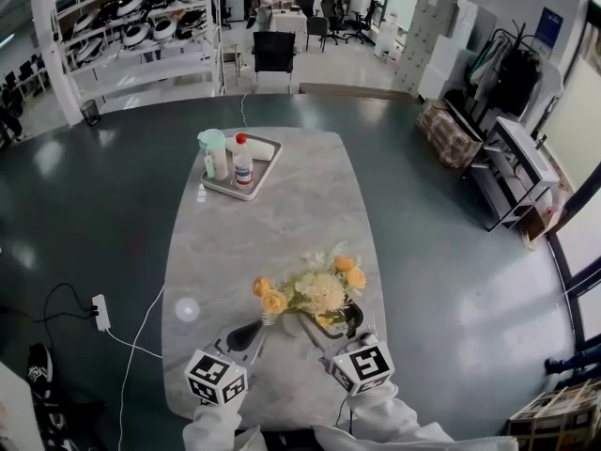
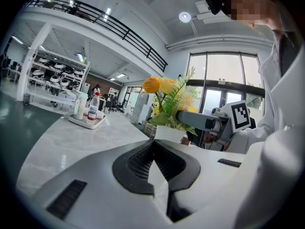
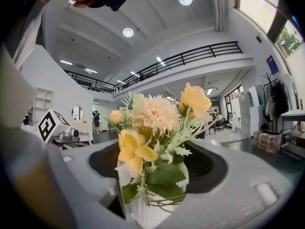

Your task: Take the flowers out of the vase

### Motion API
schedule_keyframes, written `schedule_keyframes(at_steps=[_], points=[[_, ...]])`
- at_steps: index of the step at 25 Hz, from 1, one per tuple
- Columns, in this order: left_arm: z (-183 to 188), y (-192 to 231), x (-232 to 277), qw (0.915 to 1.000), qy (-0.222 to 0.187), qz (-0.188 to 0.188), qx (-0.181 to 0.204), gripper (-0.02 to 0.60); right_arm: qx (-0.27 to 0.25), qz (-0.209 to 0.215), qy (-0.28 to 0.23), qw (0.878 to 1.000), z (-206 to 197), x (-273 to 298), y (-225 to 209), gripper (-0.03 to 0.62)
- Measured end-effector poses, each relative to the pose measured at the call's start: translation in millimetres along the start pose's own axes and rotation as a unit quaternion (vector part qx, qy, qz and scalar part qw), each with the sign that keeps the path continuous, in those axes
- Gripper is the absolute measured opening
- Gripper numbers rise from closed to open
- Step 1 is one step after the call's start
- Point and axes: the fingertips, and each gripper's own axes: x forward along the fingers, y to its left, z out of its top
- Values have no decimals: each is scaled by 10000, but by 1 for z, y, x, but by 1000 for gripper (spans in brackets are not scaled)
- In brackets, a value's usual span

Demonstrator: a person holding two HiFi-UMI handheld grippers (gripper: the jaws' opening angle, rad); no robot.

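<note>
A bunch of yellow and cream flowers (image 1: 319, 291) stands in a white ribbed vase (image 1: 293, 323) near the front of the marble table (image 1: 282, 214). In the right gripper view the flowers (image 3: 155, 123) and the vase (image 3: 152, 213) sit between the two dark pads. Room shows on both sides, so my right gripper (image 1: 331, 319) (image 3: 157, 151) is open around the leaves just above the vase's rim. My left gripper (image 1: 254, 329) (image 2: 153, 143) is shut with nothing in it. Its tip points at the vase (image 2: 167, 133) from the left, close beside it.
At the table's far end, a metal tray (image 1: 268, 148) holds a green-capped bottle (image 1: 214, 153) and a red-capped bottle (image 1: 242, 163). A power strip (image 1: 100, 312) with a white cable lies on the floor to the left. A black chair (image 1: 273, 52) stands beyond the table.
</note>
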Motion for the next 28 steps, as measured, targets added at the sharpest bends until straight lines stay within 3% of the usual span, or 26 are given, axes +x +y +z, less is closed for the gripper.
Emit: schedule_keyframes(at_steps=[12,18,28], points=[[-3,-1,3,10000,-2,-79,-16,2,-482,-236,32,9986,2,1,2,165],[-3,1,1,10000,1,-85,-45,2,-851,-138,101,9962,6,1,15,132],[2,-7,-4,9998,-75,-145,-60,2,-984,-163,-15,9950,19,-4,20,106]])
